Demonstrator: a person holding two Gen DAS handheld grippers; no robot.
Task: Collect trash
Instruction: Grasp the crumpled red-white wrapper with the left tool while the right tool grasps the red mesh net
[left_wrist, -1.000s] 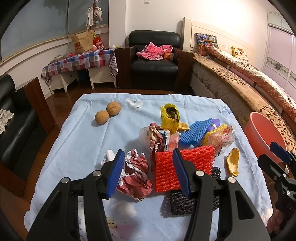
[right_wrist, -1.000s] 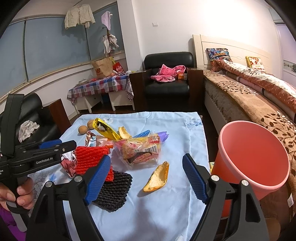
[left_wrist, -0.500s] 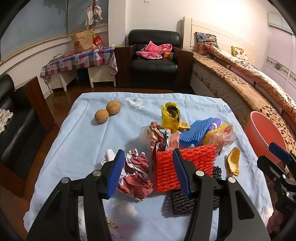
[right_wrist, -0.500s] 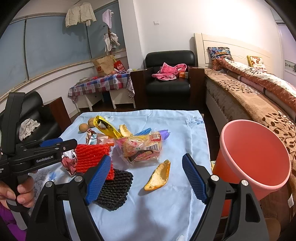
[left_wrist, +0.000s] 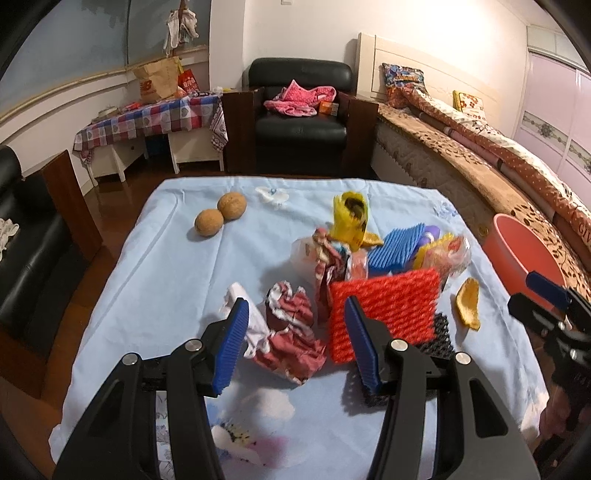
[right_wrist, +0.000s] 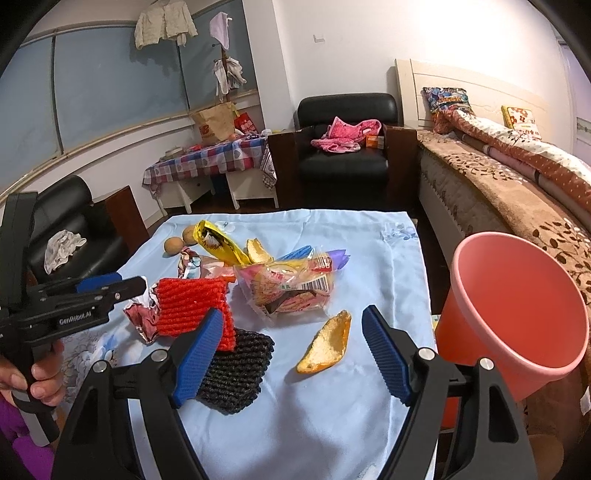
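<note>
Left wrist: left gripper (left_wrist: 293, 345) has edged forward a little, fingers spread and empty, straddling the crumpled wrapper (left_wrist: 291, 334) on the desk (left_wrist: 155, 280); red net (left_wrist: 386, 314) just right. A grasp looks imminent.

Right wrist: right gripper (right_wrist: 291, 354) barely changed, fingers apart, nothing held, above the peel (right_wrist: 327, 345). Bin (right_wrist: 517, 314) beside the desk, empty; no trash collected yet.

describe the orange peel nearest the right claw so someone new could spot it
On the light blue tablecloth, look at the edge nearest the pink bucket. The orange peel lies there alone, just ahead of the open right claw, right of the black foam net. It is a curved boat shape, pale pith up, unlike the wrappers.
</note>
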